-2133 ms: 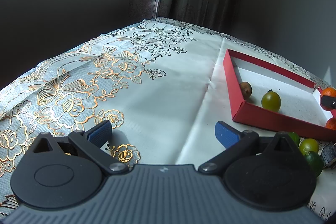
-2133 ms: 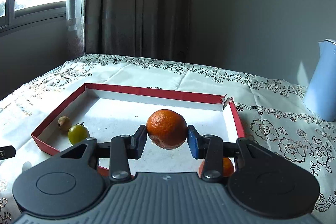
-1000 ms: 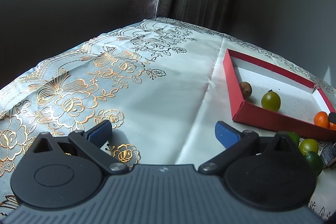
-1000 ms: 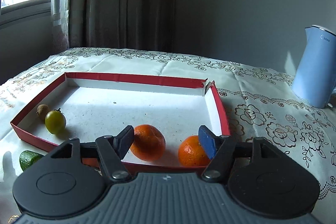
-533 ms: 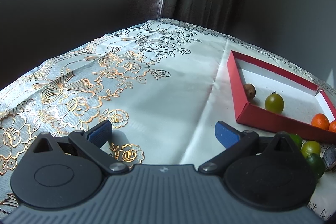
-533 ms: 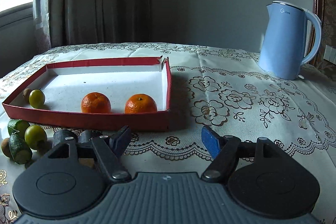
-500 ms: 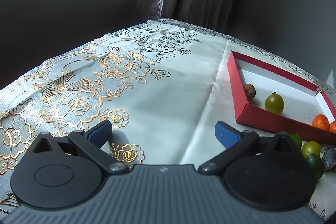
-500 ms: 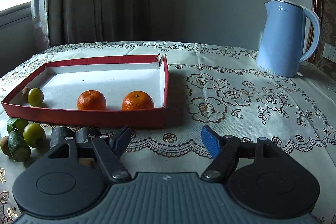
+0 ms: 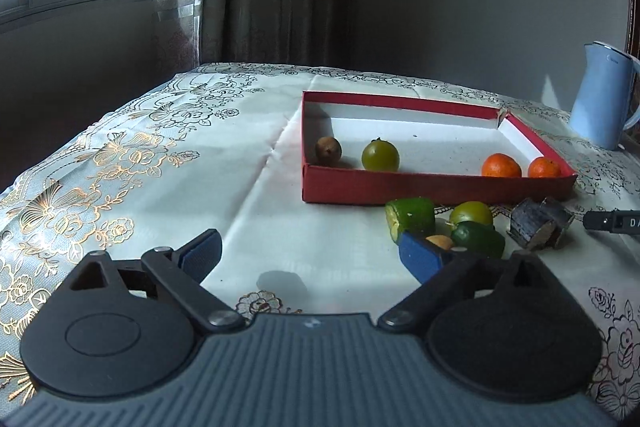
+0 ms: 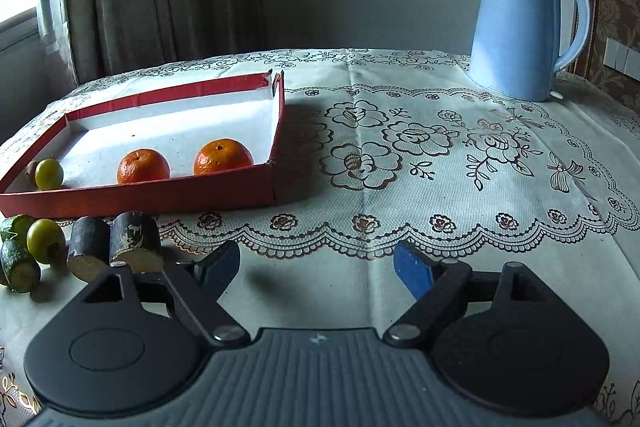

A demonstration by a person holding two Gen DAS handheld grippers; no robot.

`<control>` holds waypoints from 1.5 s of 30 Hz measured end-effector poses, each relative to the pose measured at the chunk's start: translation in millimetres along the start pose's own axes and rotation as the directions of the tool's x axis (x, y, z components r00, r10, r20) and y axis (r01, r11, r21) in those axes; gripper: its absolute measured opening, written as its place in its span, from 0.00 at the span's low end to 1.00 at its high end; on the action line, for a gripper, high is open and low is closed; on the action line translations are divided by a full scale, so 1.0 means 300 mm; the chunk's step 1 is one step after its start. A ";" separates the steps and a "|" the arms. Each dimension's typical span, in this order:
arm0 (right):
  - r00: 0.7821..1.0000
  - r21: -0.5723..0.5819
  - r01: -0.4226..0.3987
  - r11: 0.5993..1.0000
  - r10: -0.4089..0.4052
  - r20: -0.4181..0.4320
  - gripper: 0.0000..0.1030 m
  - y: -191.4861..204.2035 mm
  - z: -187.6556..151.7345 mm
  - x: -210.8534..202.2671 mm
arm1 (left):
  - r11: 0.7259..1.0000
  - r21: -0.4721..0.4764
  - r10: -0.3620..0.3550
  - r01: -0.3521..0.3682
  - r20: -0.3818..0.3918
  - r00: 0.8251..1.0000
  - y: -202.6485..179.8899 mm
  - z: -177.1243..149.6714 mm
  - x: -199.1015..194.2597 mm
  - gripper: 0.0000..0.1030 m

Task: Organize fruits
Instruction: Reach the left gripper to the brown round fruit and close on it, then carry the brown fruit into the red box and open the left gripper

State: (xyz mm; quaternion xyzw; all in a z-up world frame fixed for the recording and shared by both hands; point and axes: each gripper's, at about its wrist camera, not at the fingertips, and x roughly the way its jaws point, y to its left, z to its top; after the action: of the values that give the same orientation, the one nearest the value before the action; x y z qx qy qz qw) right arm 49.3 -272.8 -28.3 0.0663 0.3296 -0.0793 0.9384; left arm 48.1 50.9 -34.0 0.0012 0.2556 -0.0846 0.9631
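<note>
A red tray (image 9: 400,187) (image 10: 140,193) with a white floor holds two oranges (image 9: 501,165) (image 10: 143,165), a green round fruit (image 9: 380,155) (image 10: 49,173) and a small brown fruit (image 9: 328,151). In front of the tray lie green cucumber pieces (image 9: 410,221) (image 10: 18,267), a green round fruit (image 9: 471,214) (image 10: 45,234), a small tan fruit (image 9: 439,241) and two dark stubs (image 9: 538,225) (image 10: 112,241). My left gripper (image 9: 310,253) is open and empty, just left of the loose fruits. My right gripper (image 10: 316,269) is open and empty over bare cloth.
A light blue kettle (image 10: 520,27) (image 9: 602,95) stands at the back right of the table. The flowered tablecloth (image 9: 140,167) (image 10: 440,155) covers the table. Curtains and a window are behind. A dark tool tip (image 9: 612,221) shows at the right edge of the left view.
The right gripper let go of the orange in the tray and drew back to the right. The left gripper has swung right toward the loose fruits.
</note>
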 end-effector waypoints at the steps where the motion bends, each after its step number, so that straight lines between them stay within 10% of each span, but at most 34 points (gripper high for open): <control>1: 1.000 0.006 -0.004 1.000 0.004 0.001 0.82 -0.003 -0.001 0.000 | 0.999 0.032 -0.024 0.024 -0.003 1.000 -0.028 -0.003 0.001 0.88; 16: 1.000 0.028 -0.023 0.999 0.023 -0.010 0.84 -0.014 0.004 0.014 | 0.981 0.137 -0.130 0.139 -0.073 0.989 -0.154 -0.015 0.078 0.40; 45: 0.999 0.008 -0.025 1.000 0.025 -0.024 0.89 -0.002 0.004 0.022 | 0.985 0.113 -0.131 0.128 0.023 0.991 -0.160 0.085 0.018 0.28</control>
State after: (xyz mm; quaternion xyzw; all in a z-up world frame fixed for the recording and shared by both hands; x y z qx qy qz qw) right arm 54.8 -274.4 -31.6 0.0748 0.3399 -0.0680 0.9350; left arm 57.5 1.6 -12.5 0.0369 0.2355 -0.1610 0.9577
